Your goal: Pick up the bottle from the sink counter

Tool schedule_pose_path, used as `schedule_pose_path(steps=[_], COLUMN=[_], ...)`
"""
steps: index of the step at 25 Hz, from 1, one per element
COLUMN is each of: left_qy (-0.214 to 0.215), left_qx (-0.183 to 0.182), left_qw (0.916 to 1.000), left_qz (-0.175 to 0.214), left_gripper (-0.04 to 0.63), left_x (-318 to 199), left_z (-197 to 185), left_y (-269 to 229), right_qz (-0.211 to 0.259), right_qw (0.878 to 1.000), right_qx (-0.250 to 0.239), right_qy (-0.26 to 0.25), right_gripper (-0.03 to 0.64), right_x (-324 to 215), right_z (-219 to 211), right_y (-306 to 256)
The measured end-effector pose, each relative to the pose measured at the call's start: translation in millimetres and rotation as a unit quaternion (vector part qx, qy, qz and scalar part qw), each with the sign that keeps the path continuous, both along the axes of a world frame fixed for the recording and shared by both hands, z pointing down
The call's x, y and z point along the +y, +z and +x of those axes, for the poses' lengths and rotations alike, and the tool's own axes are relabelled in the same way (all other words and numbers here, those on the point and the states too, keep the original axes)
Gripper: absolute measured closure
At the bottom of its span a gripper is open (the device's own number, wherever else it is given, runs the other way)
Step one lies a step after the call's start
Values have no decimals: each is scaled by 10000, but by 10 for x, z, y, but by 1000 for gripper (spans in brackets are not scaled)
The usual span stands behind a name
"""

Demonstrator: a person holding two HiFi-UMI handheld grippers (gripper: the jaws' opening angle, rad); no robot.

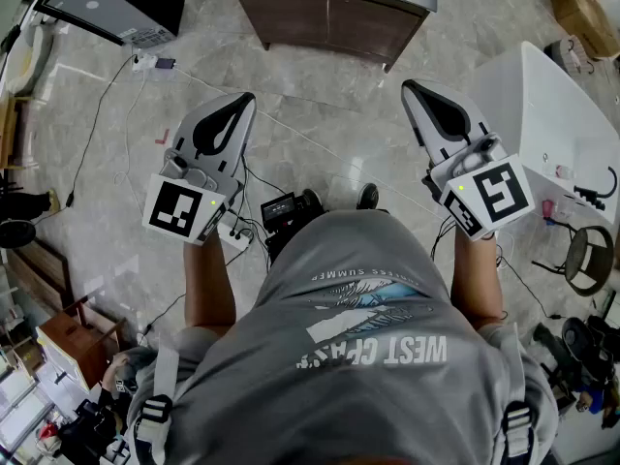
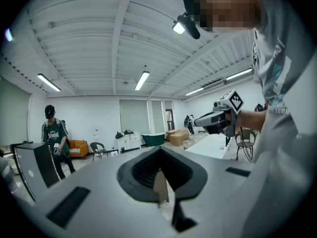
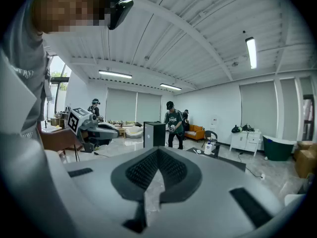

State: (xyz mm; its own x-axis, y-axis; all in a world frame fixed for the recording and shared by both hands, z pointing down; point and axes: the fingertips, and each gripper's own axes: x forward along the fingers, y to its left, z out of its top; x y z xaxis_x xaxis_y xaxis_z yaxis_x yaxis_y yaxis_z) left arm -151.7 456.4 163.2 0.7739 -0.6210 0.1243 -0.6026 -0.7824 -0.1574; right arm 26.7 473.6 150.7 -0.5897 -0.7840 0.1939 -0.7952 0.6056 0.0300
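The person stands on the pale stone floor (image 1: 329, 139) beside the white counter (image 1: 542, 114), holding both tools out in front at about waist height. The right gripper (image 1: 411, 87) is the one nearer the counter, off its edge and not touching it. Its jaws are pressed together with nothing between them; only floor shows past the tips. The left gripper (image 1: 246, 98) is on the far side of the person from the counter, well apart from it. Its jaws are closed too and hold nothing.

On the counter, near its edge, a black curved faucet (image 1: 601, 188) rises. Just beside it sit a few small things, one of them pinkish (image 1: 548, 207). They are too small for me to say which is the bottle, but everything there sits on the counter top, well out of reach of either tool. A round black chair (image 1: 587, 256) stands just off the counter's near end. Away from the counter, ahead of the grippers, is a dark wooden cabinet (image 1: 329, 17), and farther from the counter than that, a black box (image 1: 114, 8) with cables trailing from it across the floor. Across the room from the counter, a bystander in a cap (image 2: 53, 138) stands by an orange sofa.
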Motion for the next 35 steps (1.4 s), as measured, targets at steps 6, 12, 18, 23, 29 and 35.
schedule_pose_path(steps=[6,12,18,23,29,35], left_qy=[44,114,179,213,252,210], left_qx=[-4,-3,42,134,199,184], left_qw=[10000,9999,9998,9997,9995,9995], left_qz=[-4,-26,-25,7,-27,-149], left_gripper=[592,592,592,592,592,592], left_x=[20,39,-5,-73,-112,-263], left_z=[-47,-89,-185,-325,-375,-227], left_y=[7,35,29,49,91,197], right_qz=[-16,-38,-40,-33,-79,-229], right_qw=[10000,10000,9997,9988,9984,9984], right_qx=[4,11,-97,-302,-290,-286], right_qy=[25,74,207,387,488,439], right_gripper=[616,615,615,615,615,614], right_x=[31,65,13,-68,-95,-307], right_z=[-55,-113,-189,-283,-300,-141], right_y=[10,21,-1,-20,-11,132])
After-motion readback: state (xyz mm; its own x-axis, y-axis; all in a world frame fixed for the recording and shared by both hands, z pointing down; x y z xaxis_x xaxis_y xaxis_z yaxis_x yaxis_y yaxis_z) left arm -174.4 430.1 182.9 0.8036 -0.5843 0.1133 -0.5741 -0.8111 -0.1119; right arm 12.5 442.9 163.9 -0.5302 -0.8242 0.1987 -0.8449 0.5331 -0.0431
